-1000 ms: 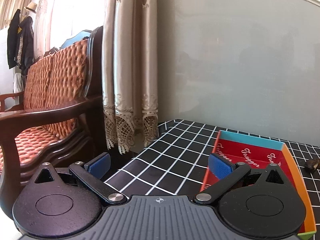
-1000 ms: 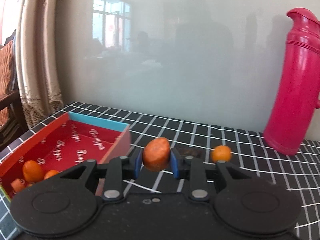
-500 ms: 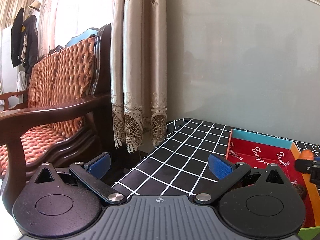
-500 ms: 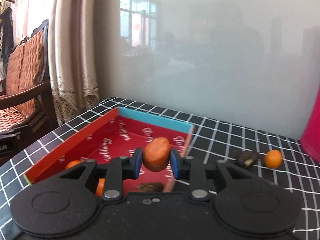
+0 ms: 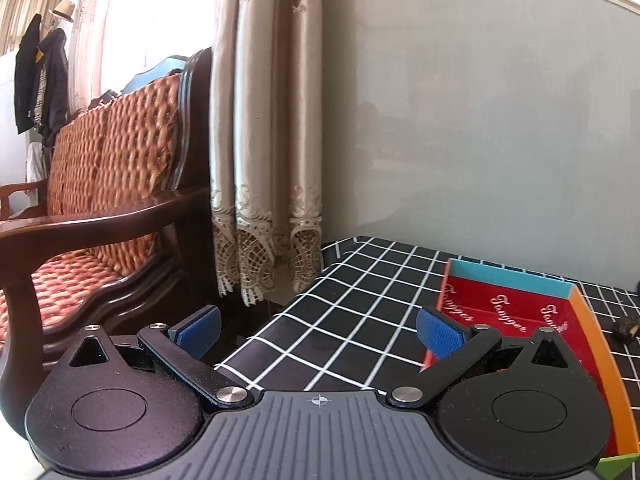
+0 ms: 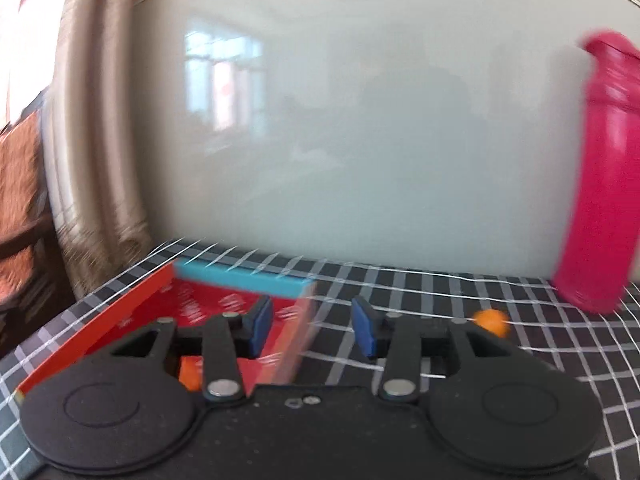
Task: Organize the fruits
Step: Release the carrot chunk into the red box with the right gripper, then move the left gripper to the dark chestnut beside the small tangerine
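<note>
A red cardboard tray [image 6: 100, 332] with a blue far wall stands on the black checked table; it also shows in the left wrist view [image 5: 584, 320]. My right gripper [image 6: 312, 330] is open and empty above the tray's right wall, in a blurred view. An orange fruit [image 6: 188, 372] lies in the tray behind my left finger. Another small orange fruit [image 6: 490, 320] lies on the table to the right. My left gripper [image 5: 318, 330] is open and empty over the table's left corner, left of the tray.
A tall pink thermos [image 6: 600, 184] stands at the back right. A dark shrivelled fruit [image 5: 626, 326] lies on the table right of the tray. A wooden sofa [image 5: 100, 208] and a curtain [image 5: 264, 140] are left of the table edge.
My right gripper has opened and let go of the orange fruit it held over the tray, then swung to the right. My left gripper has shifted slightly.
</note>
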`<control>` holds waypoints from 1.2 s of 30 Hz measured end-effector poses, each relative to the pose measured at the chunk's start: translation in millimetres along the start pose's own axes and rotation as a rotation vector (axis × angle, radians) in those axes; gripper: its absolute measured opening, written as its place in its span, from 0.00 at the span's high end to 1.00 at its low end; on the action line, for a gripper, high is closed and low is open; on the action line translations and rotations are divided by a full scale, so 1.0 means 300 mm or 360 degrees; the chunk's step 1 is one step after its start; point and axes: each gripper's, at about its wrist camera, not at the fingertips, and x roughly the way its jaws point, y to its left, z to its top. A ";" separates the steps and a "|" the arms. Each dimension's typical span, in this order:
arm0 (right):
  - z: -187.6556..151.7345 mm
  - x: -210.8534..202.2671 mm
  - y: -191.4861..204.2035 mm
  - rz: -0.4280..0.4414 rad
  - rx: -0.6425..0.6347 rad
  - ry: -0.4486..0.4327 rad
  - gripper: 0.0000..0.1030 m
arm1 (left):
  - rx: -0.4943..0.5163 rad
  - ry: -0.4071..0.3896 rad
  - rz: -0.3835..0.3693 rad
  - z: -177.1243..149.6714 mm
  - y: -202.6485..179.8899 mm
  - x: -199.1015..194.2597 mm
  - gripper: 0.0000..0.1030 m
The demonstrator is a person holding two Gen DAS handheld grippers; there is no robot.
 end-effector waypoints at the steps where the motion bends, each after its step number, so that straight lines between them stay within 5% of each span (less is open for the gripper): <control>1: 0.004 -0.002 -0.046 -0.0025 0.0072 -0.0006 0.56 | 0.0005 -0.0003 -0.0012 0.000 -0.011 -0.002 0.00; 10: -0.011 -0.013 -0.327 -0.0177 0.0372 0.0044 0.51 | 0.0062 -0.0019 -0.0098 -0.002 -0.126 -0.027 0.00; 25: -0.029 -0.113 -0.421 -0.0316 0.0130 0.0042 0.50 | 0.0179 -0.0039 -0.0301 -0.015 -0.404 -0.097 0.00; 36: -0.070 -0.164 -0.604 -0.0395 0.0198 0.0050 0.50 | 0.0299 -0.0072 -0.0462 -0.044 -0.620 -0.149 0.00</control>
